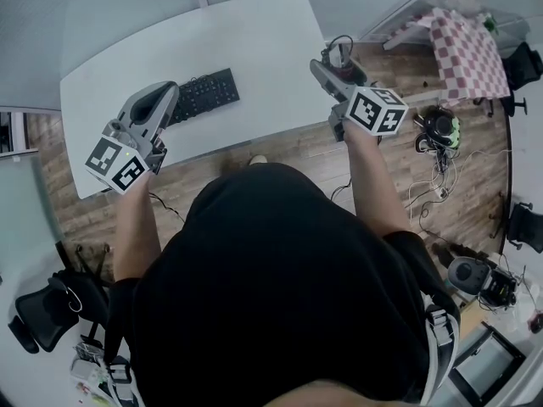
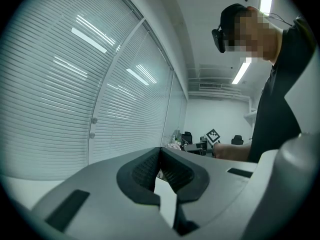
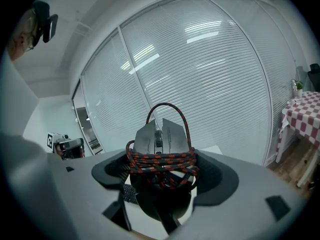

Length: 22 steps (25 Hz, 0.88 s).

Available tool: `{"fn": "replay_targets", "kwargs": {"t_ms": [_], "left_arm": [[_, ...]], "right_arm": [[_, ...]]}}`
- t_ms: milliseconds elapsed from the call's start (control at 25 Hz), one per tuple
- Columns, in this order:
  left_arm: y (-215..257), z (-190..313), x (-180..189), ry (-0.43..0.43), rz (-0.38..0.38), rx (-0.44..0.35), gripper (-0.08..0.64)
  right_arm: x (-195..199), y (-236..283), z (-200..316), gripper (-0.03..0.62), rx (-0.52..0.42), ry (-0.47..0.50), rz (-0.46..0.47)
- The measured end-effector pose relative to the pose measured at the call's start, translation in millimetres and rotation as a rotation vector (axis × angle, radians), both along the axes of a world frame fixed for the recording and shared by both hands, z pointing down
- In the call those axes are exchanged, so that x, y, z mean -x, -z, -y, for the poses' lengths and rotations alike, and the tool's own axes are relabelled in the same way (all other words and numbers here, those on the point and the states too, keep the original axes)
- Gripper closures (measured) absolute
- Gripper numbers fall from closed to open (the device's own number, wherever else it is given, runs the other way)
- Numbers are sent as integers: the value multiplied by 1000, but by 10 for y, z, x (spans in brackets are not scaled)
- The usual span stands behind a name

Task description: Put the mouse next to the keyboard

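Right gripper view: your right gripper [image 3: 162, 173] clamps a grey mouse [image 3: 160, 134] wound in red-and-black braided cable [image 3: 162, 161], left gripper [image 2: 161, 151] jaws together on nothing, black keyboard [image 1: 204, 94] on white table [image 1: 254, 41].

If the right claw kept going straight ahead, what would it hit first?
Probably the window blinds; the right gripper, holding the mouse, seems to ride above the table, though depth is unclear.
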<state>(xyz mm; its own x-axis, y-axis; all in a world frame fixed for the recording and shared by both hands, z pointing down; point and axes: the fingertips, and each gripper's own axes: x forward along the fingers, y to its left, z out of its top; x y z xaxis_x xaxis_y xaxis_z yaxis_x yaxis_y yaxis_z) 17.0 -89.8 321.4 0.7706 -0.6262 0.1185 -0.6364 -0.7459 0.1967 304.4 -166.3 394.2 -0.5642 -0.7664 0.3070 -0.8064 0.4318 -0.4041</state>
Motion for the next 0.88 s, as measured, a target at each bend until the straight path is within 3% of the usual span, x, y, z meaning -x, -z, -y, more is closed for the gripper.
{"fn": "replay_targets", "kwargs": {"t_ms": [880], "left_arm": [[-18, 92, -83, 62, -9, 4, 540]], "right_arm": [[-29, -22, 261, 186, 10, 60, 1]]}}
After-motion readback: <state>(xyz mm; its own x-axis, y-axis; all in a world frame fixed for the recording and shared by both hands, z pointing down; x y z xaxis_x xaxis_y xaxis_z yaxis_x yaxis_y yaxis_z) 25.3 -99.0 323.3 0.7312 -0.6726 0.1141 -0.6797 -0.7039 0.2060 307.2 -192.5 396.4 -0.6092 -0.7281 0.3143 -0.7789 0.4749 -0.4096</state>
